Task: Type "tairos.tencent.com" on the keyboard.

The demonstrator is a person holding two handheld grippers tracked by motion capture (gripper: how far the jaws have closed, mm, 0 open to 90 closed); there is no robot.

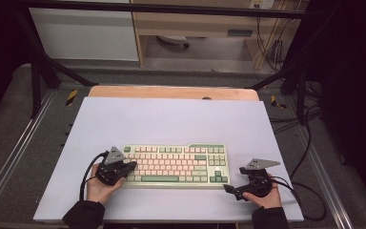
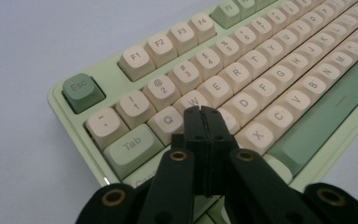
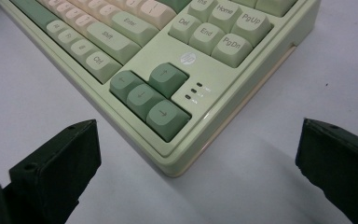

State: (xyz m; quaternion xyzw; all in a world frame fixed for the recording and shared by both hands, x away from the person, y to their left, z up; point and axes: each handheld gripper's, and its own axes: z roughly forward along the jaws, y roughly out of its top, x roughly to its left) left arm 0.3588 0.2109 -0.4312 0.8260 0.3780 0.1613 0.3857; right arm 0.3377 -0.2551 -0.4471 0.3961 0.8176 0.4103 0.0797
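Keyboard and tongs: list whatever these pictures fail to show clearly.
- Left gripper view: the shut left tongs cover the key under their tips, beside Q and W on the keyboard.
- Left gripper view: the keyboard's right end runs off the frame.
- Right gripper view: the small labels beside the indicator lights are too small to read.
- High view: key legends are too small; the right tongs show dark, their gap unclear.

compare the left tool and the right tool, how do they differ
The left tool has its jaws shut together, tips over the keyboard's letter keys near W; the right tool has its jaws spread wide, with nothing between them. The left is above the keys; the right sits off the keyboard's arrow-key corner, over the table. Both are black and hand-held.
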